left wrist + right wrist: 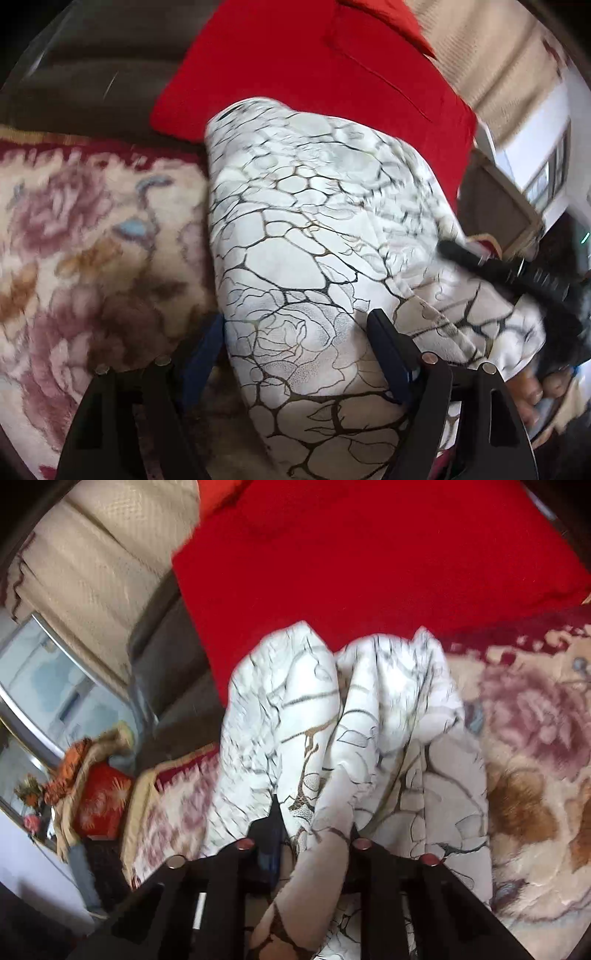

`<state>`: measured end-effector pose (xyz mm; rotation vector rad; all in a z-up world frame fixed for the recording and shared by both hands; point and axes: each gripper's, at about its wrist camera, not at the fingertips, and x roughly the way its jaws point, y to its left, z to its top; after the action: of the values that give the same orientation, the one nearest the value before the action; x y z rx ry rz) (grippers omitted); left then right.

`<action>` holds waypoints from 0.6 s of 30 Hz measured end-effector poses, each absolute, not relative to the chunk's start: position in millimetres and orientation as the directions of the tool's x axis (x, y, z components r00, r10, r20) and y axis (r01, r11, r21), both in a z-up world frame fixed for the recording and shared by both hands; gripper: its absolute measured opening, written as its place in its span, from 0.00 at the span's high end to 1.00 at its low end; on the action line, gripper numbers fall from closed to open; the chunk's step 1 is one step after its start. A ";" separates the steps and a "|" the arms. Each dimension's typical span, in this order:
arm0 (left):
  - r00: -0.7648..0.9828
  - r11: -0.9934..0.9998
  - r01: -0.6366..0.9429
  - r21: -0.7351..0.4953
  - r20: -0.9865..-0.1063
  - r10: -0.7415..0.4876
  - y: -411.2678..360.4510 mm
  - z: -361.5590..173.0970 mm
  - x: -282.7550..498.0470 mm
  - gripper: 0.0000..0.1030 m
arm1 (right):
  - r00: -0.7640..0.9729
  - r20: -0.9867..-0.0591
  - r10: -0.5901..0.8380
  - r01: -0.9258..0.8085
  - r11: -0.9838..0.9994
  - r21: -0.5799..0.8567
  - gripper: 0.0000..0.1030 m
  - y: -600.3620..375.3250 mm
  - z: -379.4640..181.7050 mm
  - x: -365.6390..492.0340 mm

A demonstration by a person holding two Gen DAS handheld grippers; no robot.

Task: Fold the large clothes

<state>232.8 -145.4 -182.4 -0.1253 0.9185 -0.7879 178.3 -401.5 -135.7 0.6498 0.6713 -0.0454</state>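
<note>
Right wrist view: your right gripper [314, 819] pinches bunched fold of white crackle-print fabric garment [354, 716]. Left gripper [295, 328] wide, cloth between fingers, ungripped. Close left on edge, keep cloth taut over floral plush blanket [92, 236].

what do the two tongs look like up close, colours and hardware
Both are matte black plastic. The left tongs have flat black arms with slotted cut-outs, dark blue fingers and round silver studs. The right tongs share that black build, with a blue finger and reddish-looking studs. No cables or sleeves show.
</note>
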 end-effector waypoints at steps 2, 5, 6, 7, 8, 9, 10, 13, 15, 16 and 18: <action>0.378 0.724 0.579 -0.375 -0.663 -0.646 -155.0 -178.0 224.0 0.21 | 0.812 -0.576 0.093 0.252 0.835 0.489 0.87 -399.2 -125.5 170.7; 0.420 0.743 0.594 -0.308 -0.669 -0.613 -171.0 -175.9 210.4 0.19 | 0.784 -0.620 -0.005 0.326 0.854 0.406 0.87 -401.7 -133.1 172.9; 0.434 0.748 0.601 -0.282 -0.670 -0.602 -178.1 -175.2 206.6 0.17 | 0.769 -0.639 -0.026 0.349 0.854 0.386 0.87 -404.1 -138.1 175.5; 0.451 0.750 0.612 -0.251 -0.669 -0.591 -185.9 -174.1 201.7 0.16 | 0.747 -0.664 -0.037 0.373 0.850 0.372 0.87 -410.6 -148.9 177.3; 0.460 0.751 0.618 -0.232 -0.668 -0.585 -187.4 -172.5 199.0 0.13 | 0.720 -0.693 -0.031 0.396 0.839 0.373 0.87 -419.4 -163.2 182.3; 0.469 0.754 0.622 -0.211 -0.671 -0.575 -190.9 -172.4 196.5 0.11 | 0.709 -0.706 -0.013 0.404 0.827 0.390 0.87 -426.0 -172.9 184.6; 0.470 0.757 0.621 -0.203 -0.676 -0.568 -191.9 -172.3 195.6 0.11 | 0.701 -0.713 0.031 0.400 0.810 0.429 0.86 -434.2 -184.3 186.1; 0.422 0.747 0.616 -0.251 -0.695 -0.581 -182.5 -167.8 199.6 0.09 | 0.736 -0.665 0.124 0.346 0.776 0.527 0.83 -447.0 -194.2 178.2; 0.392 0.748 0.598 -0.287 -0.709 -0.585 -175.4 -169.0 212.5 0.09 | 0.745 -0.648 0.161 0.339 0.745 0.574 0.79 -453.9 -195.8 173.0; 0.396 0.749 0.594 -0.293 -0.704 -0.589 -168.5 -170.2 212.2 0.09 | 0.749 -0.637 0.183 0.338 0.722 0.604 0.76 -457.2 -196.3 169.6; 0.428 0.765 0.577 -0.285 -0.692 -0.581 -154.5 -172.5 213.0 0.09 | 0.752 -0.620 0.223 0.334 0.682 0.651 0.65 -462.0 -193.8 165.7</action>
<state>213.0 -154.5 -172.5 -0.0053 0.8661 -0.7227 165.7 -462.0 -193.8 0.8377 0.7387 -0.0690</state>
